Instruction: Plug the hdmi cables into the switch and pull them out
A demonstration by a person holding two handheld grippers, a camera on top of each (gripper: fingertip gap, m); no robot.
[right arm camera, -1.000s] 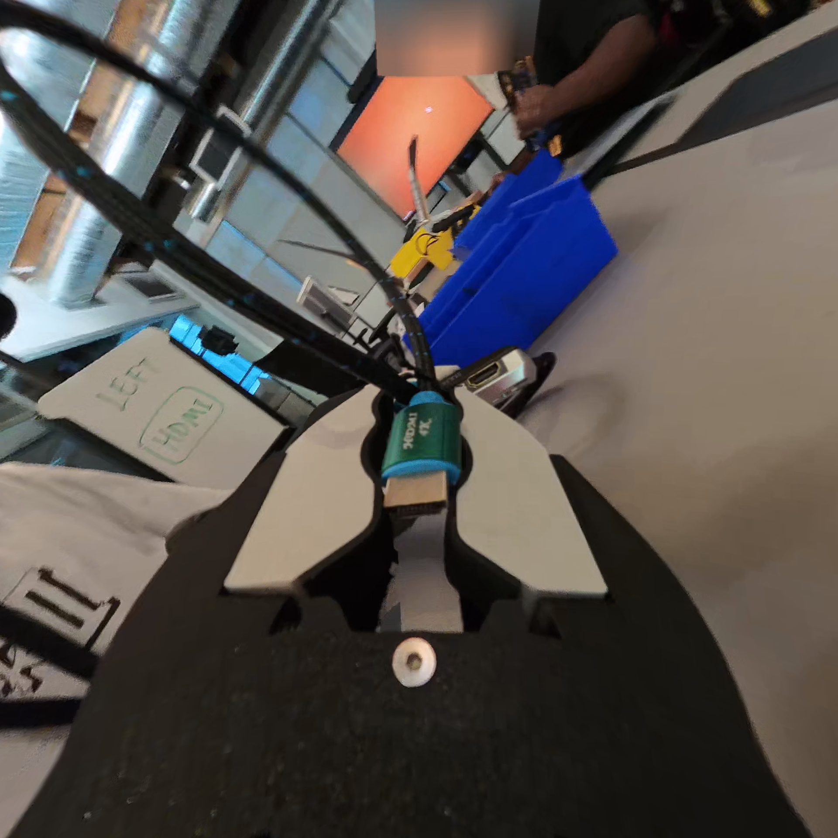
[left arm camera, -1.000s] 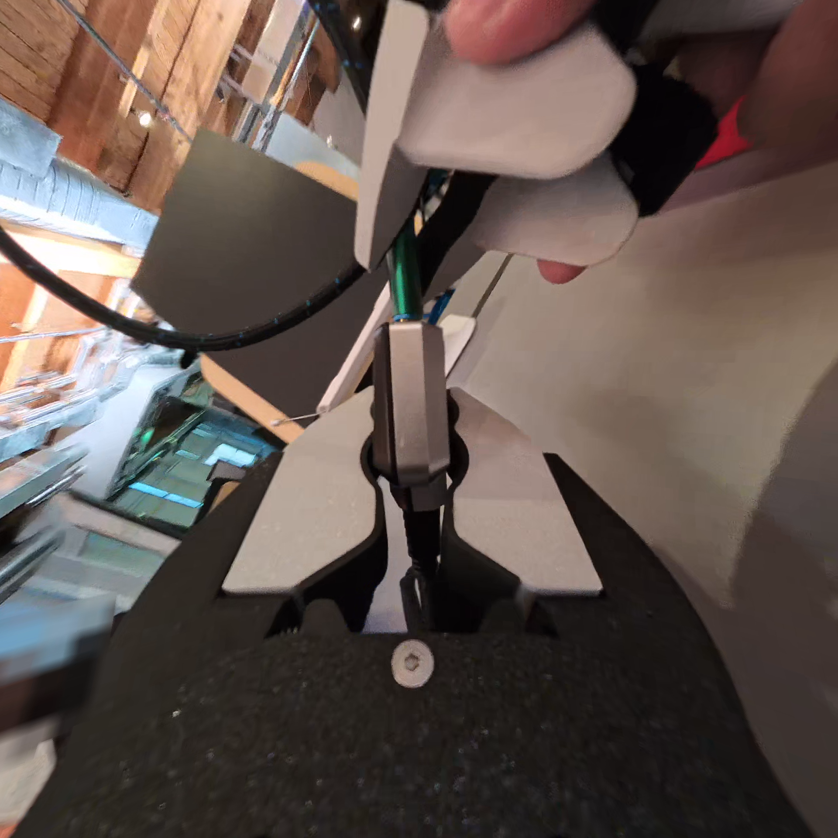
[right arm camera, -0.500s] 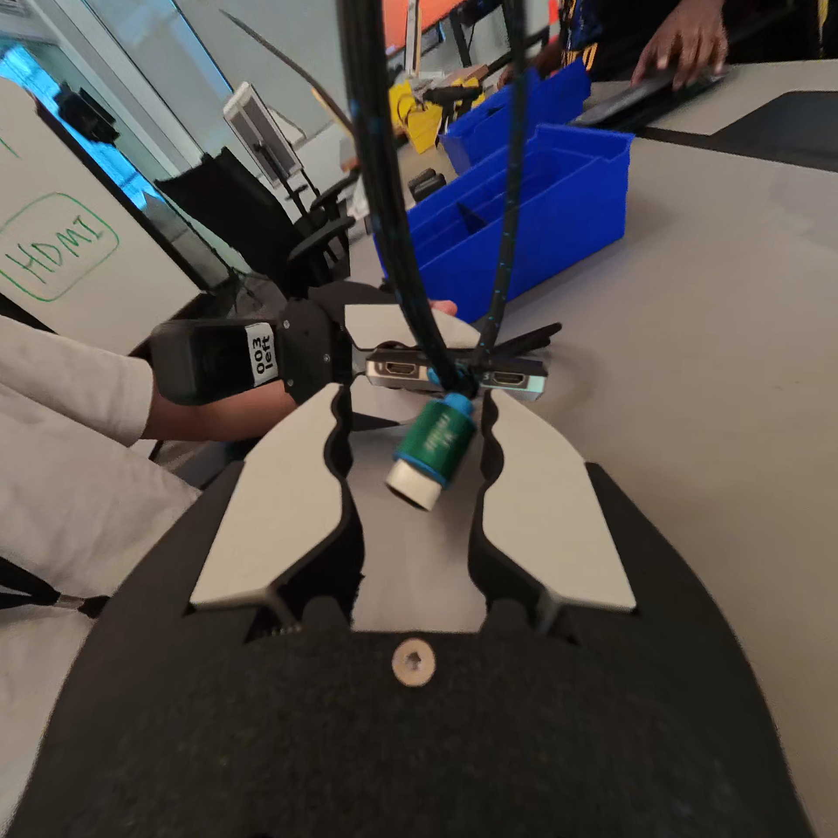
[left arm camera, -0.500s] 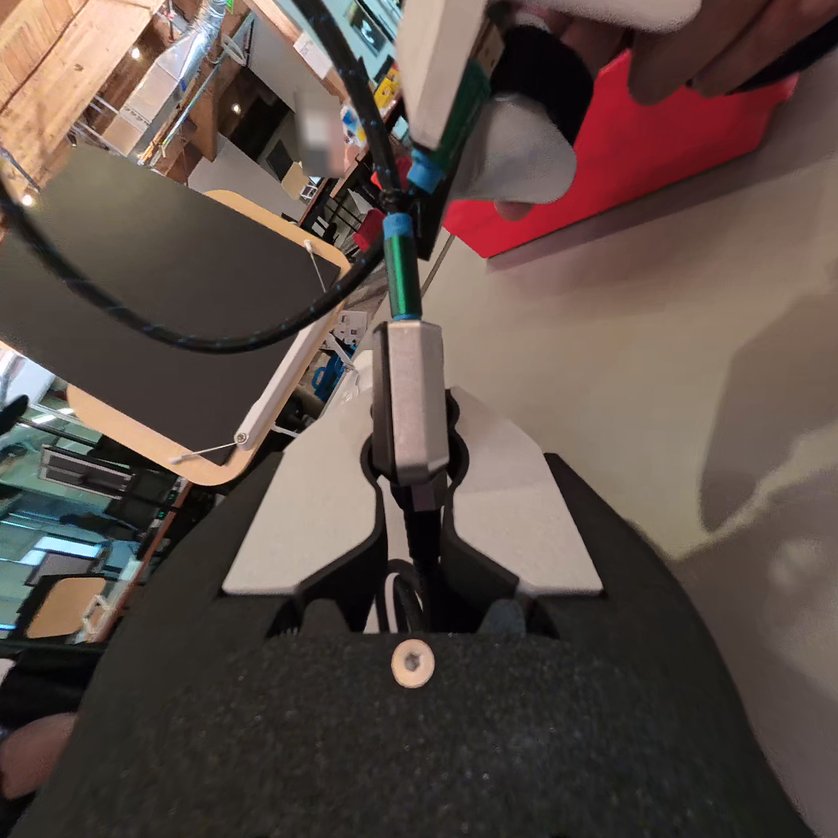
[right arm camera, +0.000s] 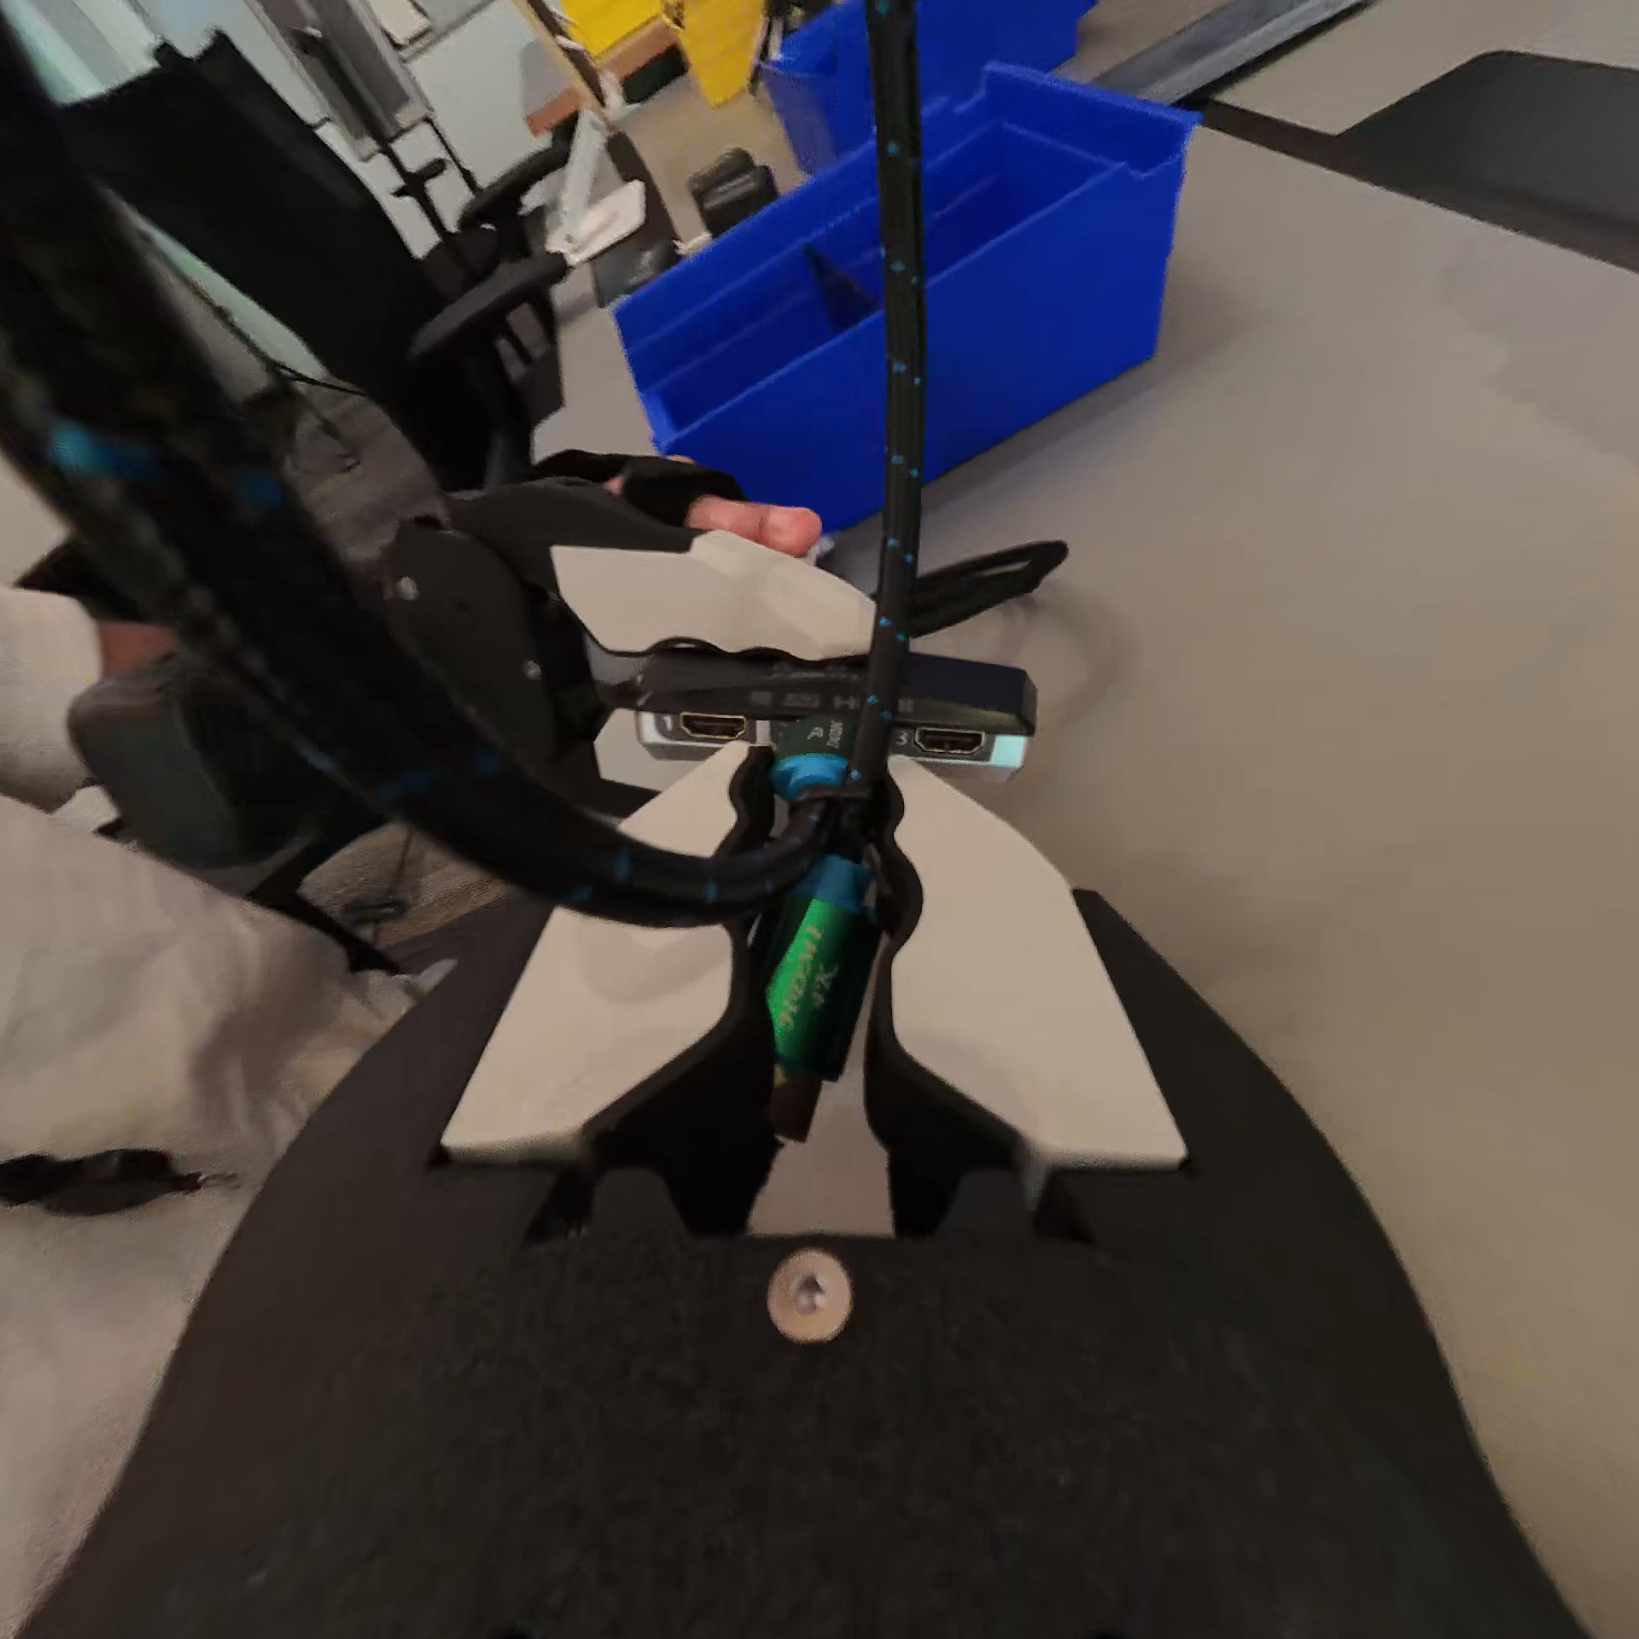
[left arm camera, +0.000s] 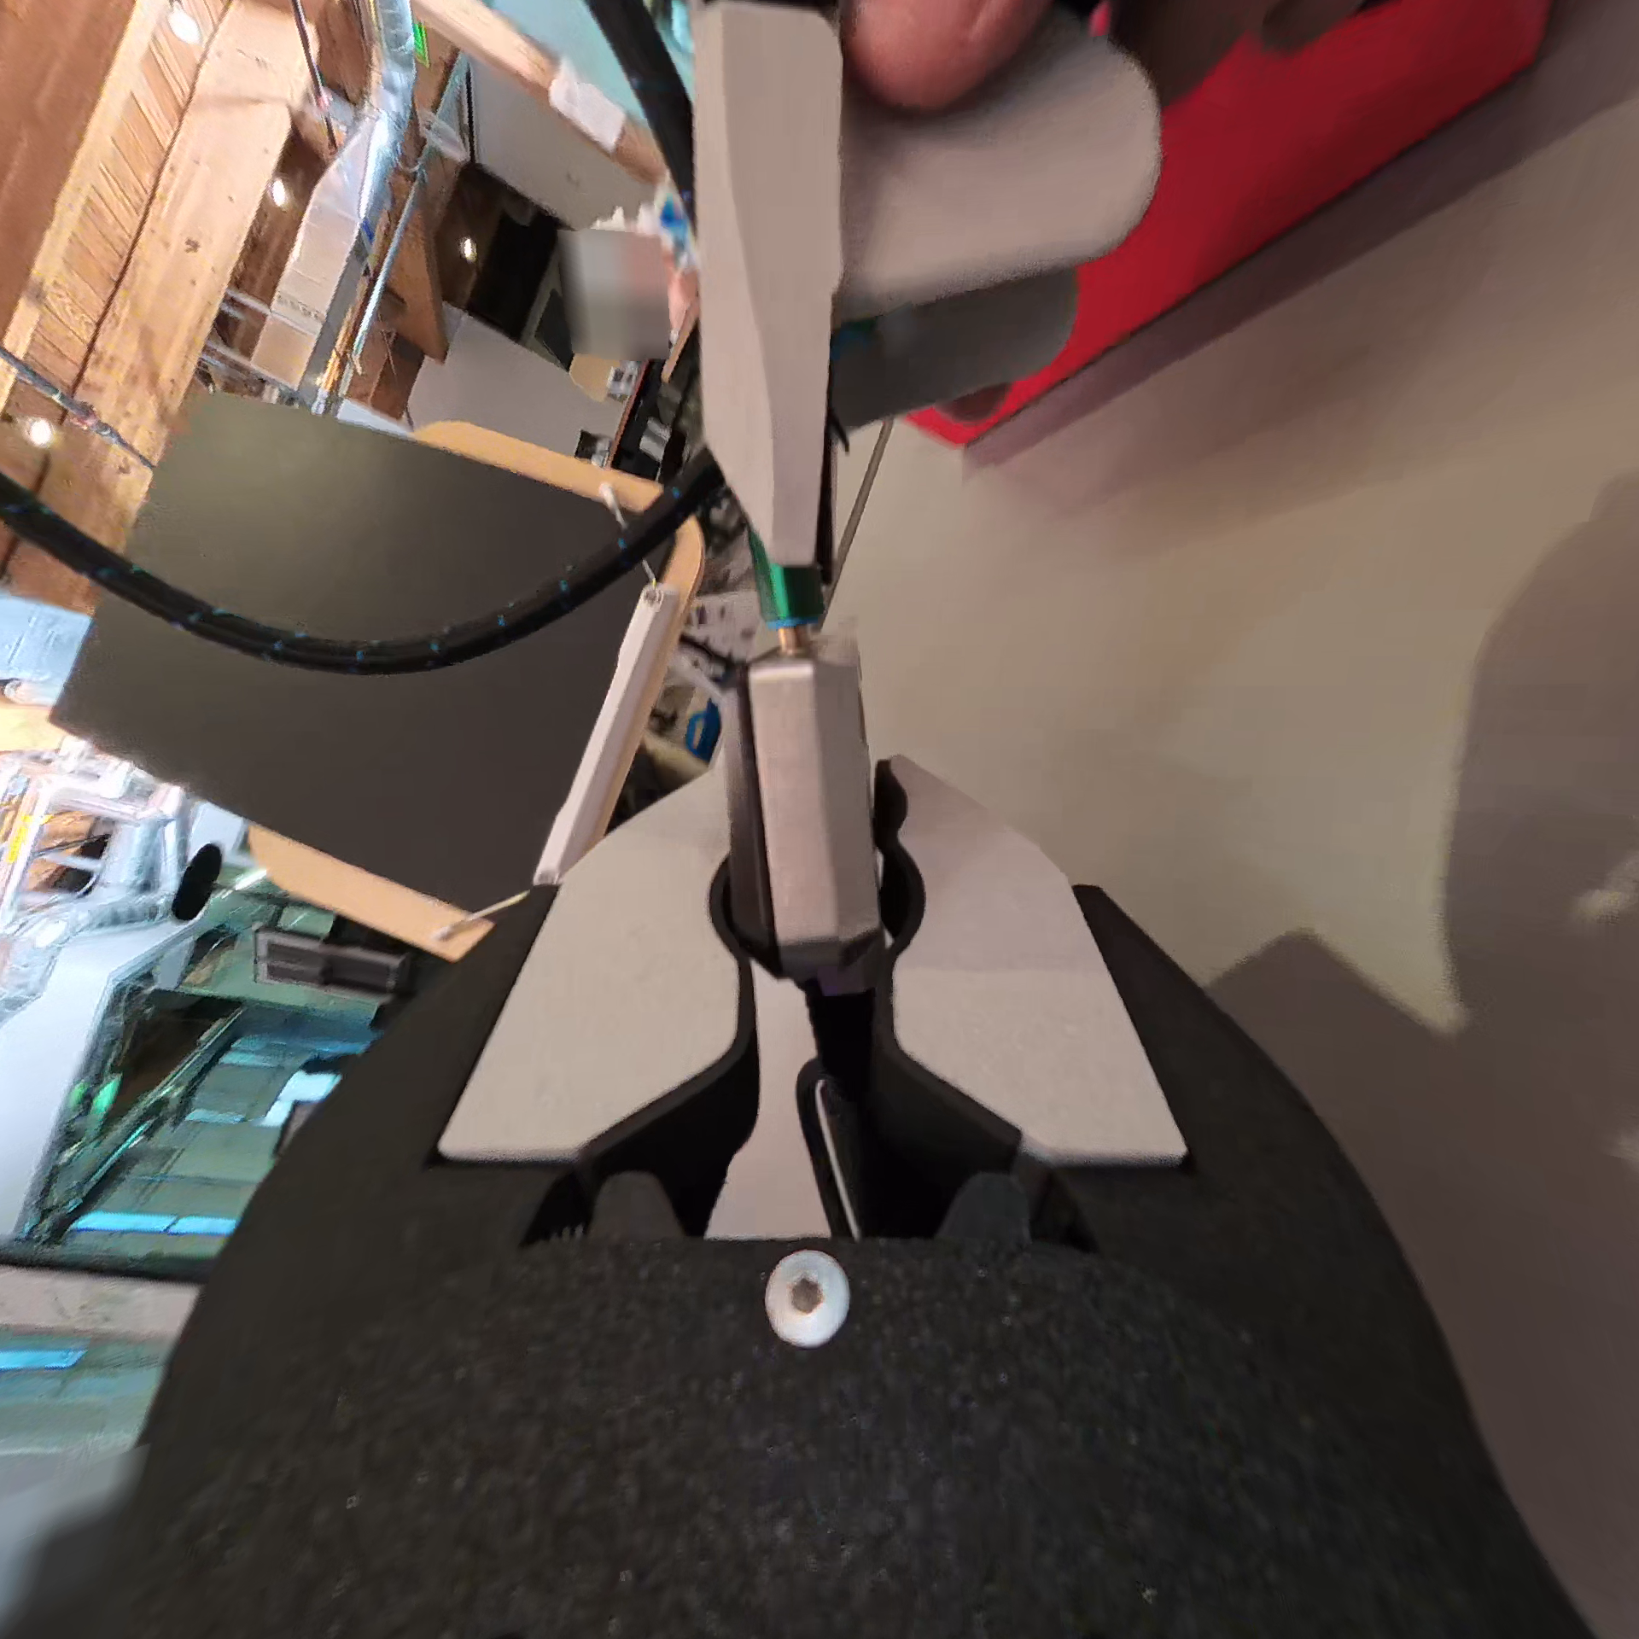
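Note:
My left gripper (left arm camera: 803,785) is shut on the silver hdmi switch (left arm camera: 811,825), held edge-on above the grey table (left arm camera: 1242,709). In the right wrist view the switch (right arm camera: 967,687) faces me with two empty ports. A green hdmi plug (right arm camera: 809,738) sits in its middle port; some gold metal shows at the joint in the left wrist view (left arm camera: 788,634). My right gripper (right arm camera: 816,785) is closed on this plug's blue collar and black braided cable (right arm camera: 896,355). A second green plug (right arm camera: 811,993) hangs unplugged between its fingers (right arm camera: 993,976).
A blue bin (right arm camera: 931,372) stands on the table behind the switch. A red bin (left arm camera: 1286,177) is at the far right in the left wrist view. A hand (right arm camera: 754,523) grips the left tool. Black office chairs (right arm camera: 479,301) stand beyond the table edge.
My right gripper let go of a green plug, opened, then moved in to the switch and closed at the plug in the middle port. My left gripper kept hold of the switch.

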